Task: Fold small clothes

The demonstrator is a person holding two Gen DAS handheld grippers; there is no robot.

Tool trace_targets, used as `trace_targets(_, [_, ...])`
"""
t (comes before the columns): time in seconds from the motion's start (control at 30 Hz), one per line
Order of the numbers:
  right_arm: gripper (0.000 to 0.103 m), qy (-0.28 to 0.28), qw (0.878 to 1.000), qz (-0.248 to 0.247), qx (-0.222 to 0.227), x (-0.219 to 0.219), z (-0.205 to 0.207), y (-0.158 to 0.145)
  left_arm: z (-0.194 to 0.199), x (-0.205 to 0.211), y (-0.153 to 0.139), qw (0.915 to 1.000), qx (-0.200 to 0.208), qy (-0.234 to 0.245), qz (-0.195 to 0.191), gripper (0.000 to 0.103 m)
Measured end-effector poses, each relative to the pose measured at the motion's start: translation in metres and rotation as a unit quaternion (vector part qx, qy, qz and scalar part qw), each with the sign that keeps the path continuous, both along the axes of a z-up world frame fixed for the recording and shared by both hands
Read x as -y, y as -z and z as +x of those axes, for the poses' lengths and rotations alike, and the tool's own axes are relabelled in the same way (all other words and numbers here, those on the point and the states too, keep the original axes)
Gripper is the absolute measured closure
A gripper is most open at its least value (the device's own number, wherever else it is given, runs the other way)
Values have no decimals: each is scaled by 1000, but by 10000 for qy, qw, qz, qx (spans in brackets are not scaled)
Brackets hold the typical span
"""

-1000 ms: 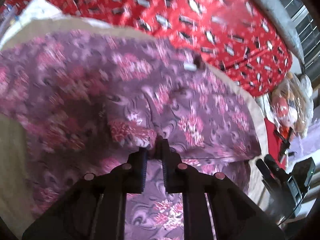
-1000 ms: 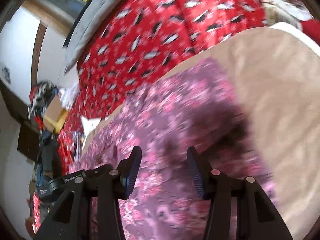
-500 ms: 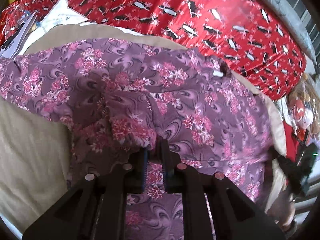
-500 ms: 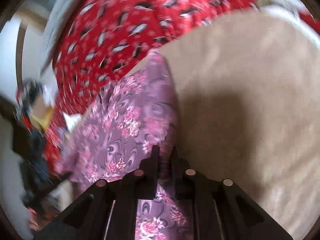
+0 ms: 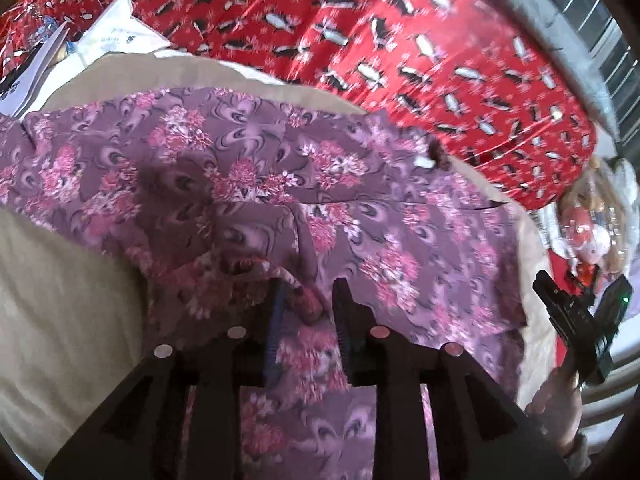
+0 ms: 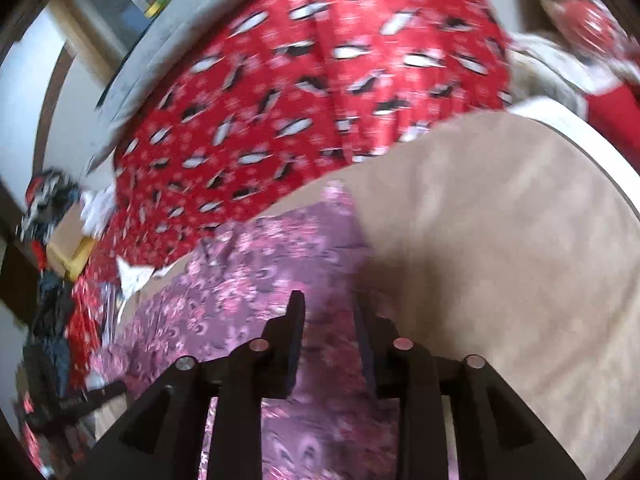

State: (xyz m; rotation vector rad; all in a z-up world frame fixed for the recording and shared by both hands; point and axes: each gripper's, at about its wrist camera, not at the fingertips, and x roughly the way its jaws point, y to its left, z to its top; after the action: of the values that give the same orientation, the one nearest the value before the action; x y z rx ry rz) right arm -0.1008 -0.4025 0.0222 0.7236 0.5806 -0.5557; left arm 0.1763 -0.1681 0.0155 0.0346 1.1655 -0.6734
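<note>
A purple garment with pink flowers (image 5: 248, 184) lies spread on a beige cloth surface (image 5: 60, 300). My left gripper (image 5: 308, 300) points down at its near part. The jaws are opening, and a bunched fold of the garment lies loose between them, closer to the blue-padded left finger (image 5: 276, 312). In the right wrist view the same garment (image 6: 248, 280) runs to the left. My right gripper (image 6: 328, 304) hangs over its right edge beside bare beige cloth (image 6: 500, 240). Its jaws are opening too, with purple fabric showing in the gap.
A red blanket with a black and white pattern (image 5: 400, 52) covers the area behind the beige cloth. White papers (image 5: 112, 36) lie at the far left. At the right edge a hand (image 5: 556, 400) holds a black device (image 5: 580, 320), near a clear bag with a toy (image 5: 596, 232).
Half a second ago both grippers were shut on the purple fabric; now both pairs of jaws stand apart. The right gripper was open a second ago, then closed at the garment's edge.
</note>
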Motion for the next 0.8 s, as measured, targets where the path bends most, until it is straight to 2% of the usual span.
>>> trace_targets(0.03, [74, -61, 9998, 45, -181, 0, 10, 10, 3, 9, 12, 9998, -27, 33, 191, 79])
trace_targets(0.07, [69, -123, 9990, 143, -413, 0, 16, 22, 5, 15, 23, 9991, -26, 64, 408, 79])
trace_targets(0.1, [69, -221, 9956, 325, -846, 2, 25, 41, 6, 19, 32, 9984, -30, 98, 562, 79])
trace_targets(0.13, [70, -227, 9957, 140, -885, -1, 28, 44, 7, 19, 38, 9979, -19, 135, 626, 79])
trace_targets(0.2, [66, -163, 9946, -166, -1009, -9, 34, 32, 4, 15, 32, 9986, 10, 158, 502, 77])
trace_targets(0.23, [66, -190, 9944, -185, -1019, -14, 41, 25, 4, 11, 30, 9990, -66, 151, 421, 76])
trace_targets(0.27, [66, -291, 9956, -197, -870, -20, 46, 19, 5, 4, 26, 9995, -212, 95, 220, 76])
trace_targets(0.37, [66, -672, 9959, -225, -554, -45, 72, 6, 9, -18, 18, 9992, -383, -54, -45, 76])
trace_targets(0.43, [66, -1074, 9932, -53, -447, -68, 103, 8, 15, -33, 15, 9989, -416, -190, -75, 76])
trace_targets(0.5, [66, -1360, 9891, -2, -567, -91, 126, 14, 35, -57, 8, 9976, -483, -464, -184, 72])
trace_targets(0.57, [66, -1657, 9836, 10, -708, -117, 155, 23, 60, -90, 6, 9949, -494, -856, -194, 58])
trace_targets(0.73, [65, -2167, 9742, 60, -628, -171, 196, 35, 125, -172, 8, 9835, -532, -1722, -139, 56])
trace_targets(0.8, [58, -2231, 9710, -357, -776, -192, 201, 42, 158, -217, 13, 9739, -587, -2193, -67, 56])
